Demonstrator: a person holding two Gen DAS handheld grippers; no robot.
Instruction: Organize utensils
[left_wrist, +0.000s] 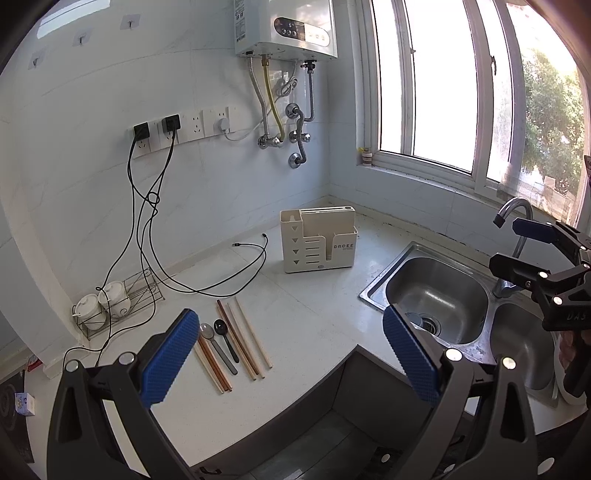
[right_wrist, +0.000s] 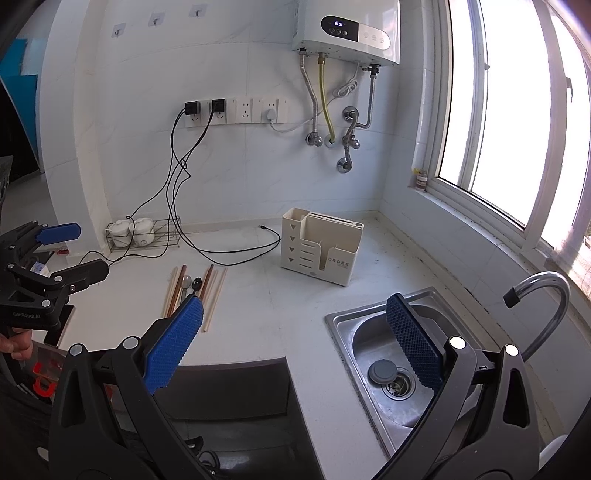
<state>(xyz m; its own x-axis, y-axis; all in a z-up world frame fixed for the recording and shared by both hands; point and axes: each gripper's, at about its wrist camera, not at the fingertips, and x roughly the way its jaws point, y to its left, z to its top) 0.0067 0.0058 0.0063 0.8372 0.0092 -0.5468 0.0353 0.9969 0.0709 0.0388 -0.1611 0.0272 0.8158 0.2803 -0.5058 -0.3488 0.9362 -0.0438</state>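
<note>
Lying loose in a row, chopsticks and spoons await the cream utensil caddy; left gripper and right gripper both hover empty, tongs apart, ready to pick.

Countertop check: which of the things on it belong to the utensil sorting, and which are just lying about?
For the job: chopsticks; grey spoon; black spoon; cream utensil holder.

Lying about: black cables; wire rack holding white lidded jars; sink; faucet.
</note>
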